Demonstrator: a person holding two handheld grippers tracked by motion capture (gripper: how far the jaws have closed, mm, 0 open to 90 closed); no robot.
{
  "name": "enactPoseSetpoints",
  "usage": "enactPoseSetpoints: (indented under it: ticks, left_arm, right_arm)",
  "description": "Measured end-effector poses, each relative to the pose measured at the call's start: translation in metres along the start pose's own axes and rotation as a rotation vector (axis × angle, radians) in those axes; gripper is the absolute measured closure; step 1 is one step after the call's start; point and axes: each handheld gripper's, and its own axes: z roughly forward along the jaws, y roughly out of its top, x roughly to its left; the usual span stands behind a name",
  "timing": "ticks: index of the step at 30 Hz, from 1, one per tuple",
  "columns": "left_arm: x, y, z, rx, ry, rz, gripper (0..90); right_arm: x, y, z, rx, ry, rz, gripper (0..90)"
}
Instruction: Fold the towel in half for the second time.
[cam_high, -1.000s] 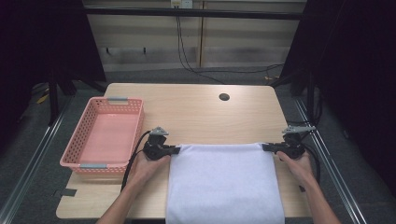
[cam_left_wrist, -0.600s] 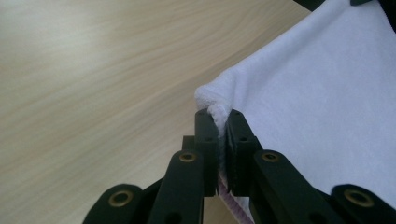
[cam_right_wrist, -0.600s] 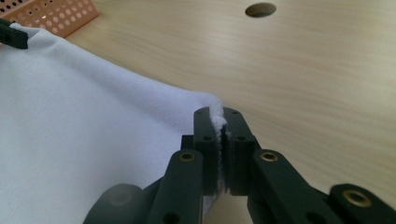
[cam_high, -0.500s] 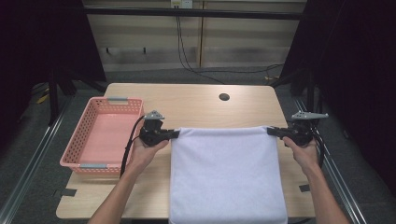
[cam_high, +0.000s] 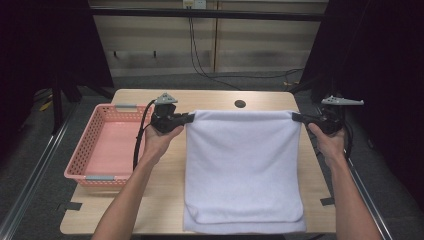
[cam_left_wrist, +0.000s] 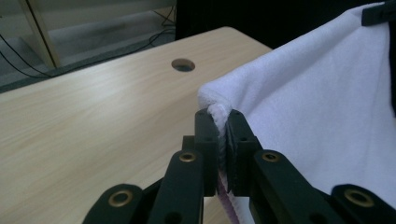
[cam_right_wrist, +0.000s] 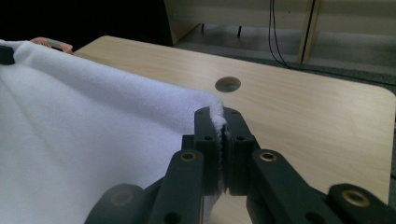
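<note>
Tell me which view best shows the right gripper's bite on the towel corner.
The right gripper view: the right gripper has its jaws shut on the white towel corner, fabric pinched between the pads. The high view shows that gripper small at the towel's far right corner. The left gripper view catches just its tip at the towel's top edge.

My high camera is looking forward and down from above my side of the counter (cam_high: 150, 210), taking in its whole top from afar. My left gripper (cam_left_wrist: 222, 119) camera is riding close behind its jaws, facing across the counter toward the round hole (cam_left_wrist: 183, 65). My right gripper (cam_right_wrist: 222, 116) camera is sitting equally close, facing the same hole from the opposite side. All three views are sharing the white towel (cam_high: 243, 165) and that hole.
</note>
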Motion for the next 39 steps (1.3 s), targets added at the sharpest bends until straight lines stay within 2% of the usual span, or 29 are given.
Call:
enactPoseSetpoints:
  ticks: [2, 4, 7, 9, 13, 15, 17, 19, 21, 22, 23, 24, 25, 28, 30, 31, 33, 35, 37, 38, 39]
  left_arm:
    - [-0.001, 0.0, -0.002, 0.002, 0.005, 0.006, 85.4]
    - [-0.004, -0.005, -0.006, -0.006, -0.013, 0.005, 85.3]
    - [-0.014, -0.016, -0.015, 0.009, -0.034, 0.035, 85.2]
    - [-0.023, -0.029, -0.024, -0.005, -0.066, 0.032, 85.1]
    - [-0.043, -0.054, -0.04, 0.025, -0.104, 0.062, 84.9]
    - [-0.055, -0.068, -0.051, 0.033, -0.14, 0.07, 84.9]
    - [-0.068, -0.08, -0.058, 0.062, -0.153, 0.093, 84.6]
    - [-0.076, -0.09, -0.064, 0.07, -0.164, 0.085, 84.4]
    - [-0.086, -0.105, -0.071, 0.089, -0.195, 0.097, 84.0]
    - [-0.089, -0.111, -0.072, 0.099, -0.194, 0.1, 83.4]
    - [-0.092, -0.118, -0.074, 0.108, -0.214, 0.09, 82.6]
    - [-0.095, -0.125, -0.074, 0.122, -0.227, 0.088, 82.3]
    - [-0.099, -0.133, -0.074, 0.156, -0.226, 0.104, 82.0]
    - [-0.102, -0.149, -0.077, 0.211, -0.251, 0.111, 79.9]
    - [-0.104, -0.156, -0.08, 0.237, -0.293, 0.085, 77.6]
    - [-0.106, -0.158, -0.082, 0.245, -0.311, 0.089, 75.4]
    - [-0.11, -0.163, -0.088, 0.261, -0.33, 0.126, 73.5]
    - [-0.11, -0.168, -0.095, 0.245, -0.38, 0.104, 68.8]
    - [-0.108, -0.17, -0.101, 0.216, -0.366, 0.089, 67.2]
    - [-0.106, -0.169, -0.102, 0.21, -0.373, 0.083, 64.0]
    - [-0.104, -0.167, -0.102, 0.19, -0.354, 0.076, 62.3]
  right_arm:
    - [0.002, 0.004, -0.004, -0.017, 0.01, -0.006, 86.6]
    - [0.004, 0.001, -0.009, -0.038, 0.034, -0.002, 86.6]
    - [0.013, -0.013, -0.02, -0.015, 0.061, -0.043, 86.6]
    - [0.019, -0.027, -0.034, -0.018, 0.095, -0.055, 86.6]
    - [0.034, -0.06, -0.061, -0.009, 0.144, -0.054, 86.4]
    - [0.043, -0.077, -0.073, 0.002, 0.166, -0.069, 86.3]
    - [0.055, -0.094, -0.084, 0.028, 0.185, -0.081, 86.2]
    - [0.064, -0.106, -0.092, 0.046, 0.195, -0.082, 85.9]
    - [0.072, -0.119, -0.1, 0.069, 0.198, -0.092, 85.1]
    - [0.076, -0.128, -0.105, 0.078, 0.199, -0.088, 84.6]
    - [0.078, -0.134, -0.107, 0.089, 0.207, -0.084, 83.0]
    - [0.081, -0.142, -0.109, 0.114, 0.207, -0.081, 81.8]
    - [0.082, -0.15, -0.111, 0.135, 0.218, -0.083, 81.2]
    - [0.088, -0.171, -0.115, 0.197, 0.253, -0.077, 75.4]
    - [0.093, -0.18, -0.12, 0.226, 0.255, -0.082, 70.2]
    - [0.095, -0.182, -0.123, 0.233, 0.253, -0.083, 69.3]
    - [0.098, -0.184, -0.127, 0.227, 0.274, -0.072, 64.0]
    - [0.101, -0.184, -0.131, 0.239, 0.266, -0.078, 60.2]
    - [0.104, -0.183, -0.136, 0.213, 0.261, -0.068, 57.8]
    - [0.105, -0.182, -0.139, 0.204, 0.242, -0.071, 57.9]
    - [0.105, -0.181, -0.139, 0.191, 0.234, -0.07, 57.9]
